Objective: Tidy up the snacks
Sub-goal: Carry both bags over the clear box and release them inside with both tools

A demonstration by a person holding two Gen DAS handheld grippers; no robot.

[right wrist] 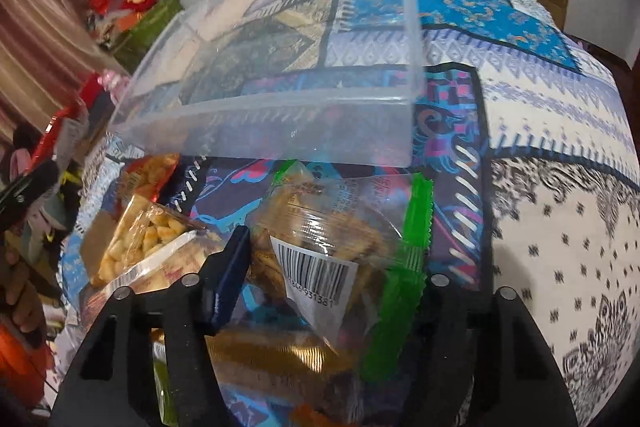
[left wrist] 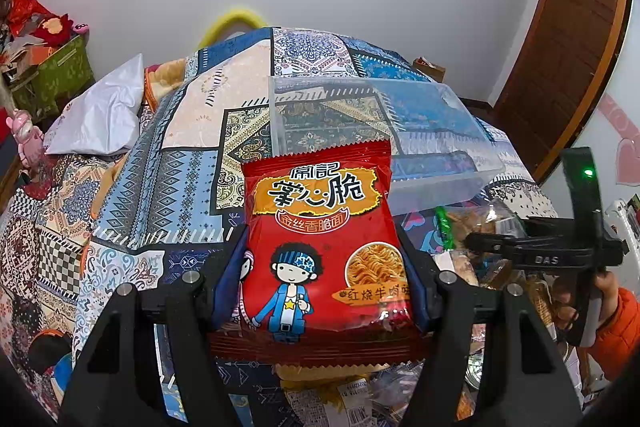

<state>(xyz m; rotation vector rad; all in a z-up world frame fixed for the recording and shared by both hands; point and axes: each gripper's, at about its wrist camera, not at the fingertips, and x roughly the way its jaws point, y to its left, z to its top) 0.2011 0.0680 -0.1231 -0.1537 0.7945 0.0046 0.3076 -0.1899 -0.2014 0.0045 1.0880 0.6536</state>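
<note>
a red noodle packet (left wrist: 324, 251) is clenched by the left gripper (left wrist: 320, 291) and a green-edged snack bag (right wrist: 340, 247) by the right gripper (right wrist: 320, 279), with placement into the clear bin (left wrist: 400, 131) at upper centre judged next.

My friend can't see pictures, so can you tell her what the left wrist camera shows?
The left gripper is shut on a red noodle snack packet with a cartoon boy on it, held up above a patchwork-covered bed. Just beyond it sits a clear plastic bin with nothing inside, and the right gripper shows at the right edge over more snack bags.
</note>
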